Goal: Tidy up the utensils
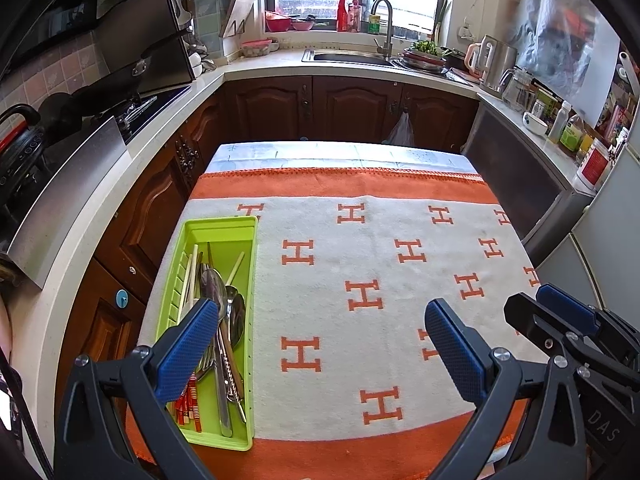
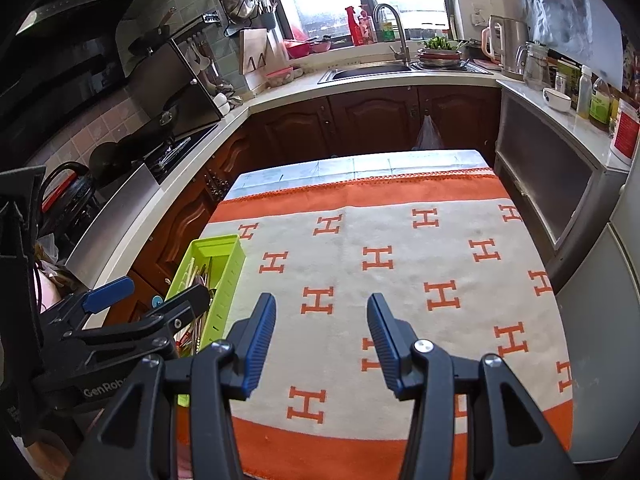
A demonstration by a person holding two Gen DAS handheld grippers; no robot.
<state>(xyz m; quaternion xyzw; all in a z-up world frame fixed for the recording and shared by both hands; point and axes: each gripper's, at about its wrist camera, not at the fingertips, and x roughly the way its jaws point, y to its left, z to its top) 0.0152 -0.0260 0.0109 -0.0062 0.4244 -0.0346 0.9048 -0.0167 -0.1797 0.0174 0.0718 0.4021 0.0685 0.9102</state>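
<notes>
Both pairs of blue-padded fingers stand apart and empty: the left gripper (image 1: pixel 322 334) spread wide, the right gripper (image 2: pixel 322 340) about half open, hovering over the cream-and-orange H-patterned cloth (image 1: pixel 384 280). Under the left gripper's left finger (image 1: pixel 188 344) lies the lime-green plastic tray (image 1: pixel 218 236), holding the steel spoons (image 1: pixel 230 308), pale chopsticks (image 1: pixel 192 272), a fork and red-striped handles, all heaped together. No utensil shows loose on the cloth, so the sorting looks near done. Since the tray sits beside the cloth's left edge, a low finger could probably knock it off or snag a handle. Only the left wrist view looks down into the tray; the right wrist view shows its slotted side wall (image 2: pixel 224 300) and the left gripper in profile.
</notes>
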